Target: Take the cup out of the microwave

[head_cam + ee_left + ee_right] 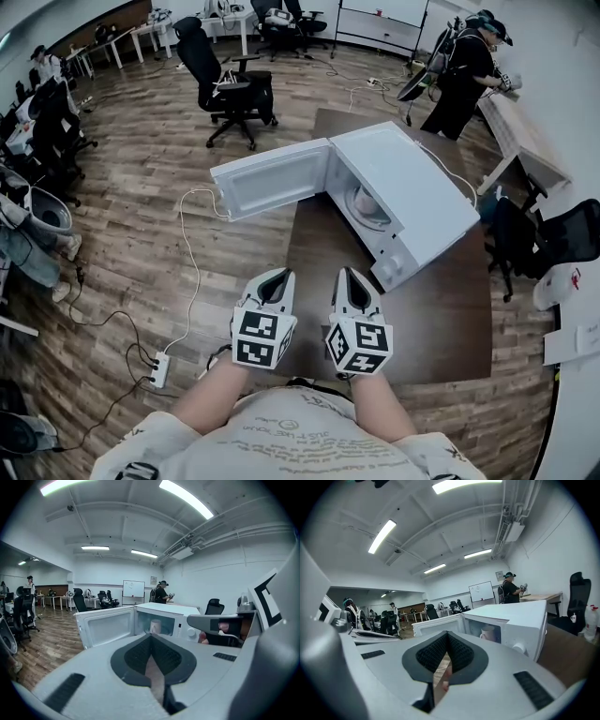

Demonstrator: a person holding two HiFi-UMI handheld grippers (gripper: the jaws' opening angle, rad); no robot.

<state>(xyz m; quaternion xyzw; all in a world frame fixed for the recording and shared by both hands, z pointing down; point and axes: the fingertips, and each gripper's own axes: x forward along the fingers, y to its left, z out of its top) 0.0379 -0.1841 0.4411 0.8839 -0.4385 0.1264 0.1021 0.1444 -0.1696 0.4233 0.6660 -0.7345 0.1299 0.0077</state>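
A white microwave (403,192) stands on the dark brown table (450,309) with its door (272,178) swung open to the left. Inside it sits a pale cup (364,202), also seen as the cup (155,626) in the left gripper view and the cup (488,633) in the right gripper view. My left gripper (278,275) and right gripper (349,273) are held side by side at the table's near edge, pointing at the microwave and well short of it. Both are shut with nothing between the jaws.
A black office chair (230,84) stands on the wooden floor beyond the microwave door. A white cable runs to a power strip (157,368) on the floor at the left. A person (464,75) works at a bench at the back right. Another chair (562,234) is beside the table's right side.
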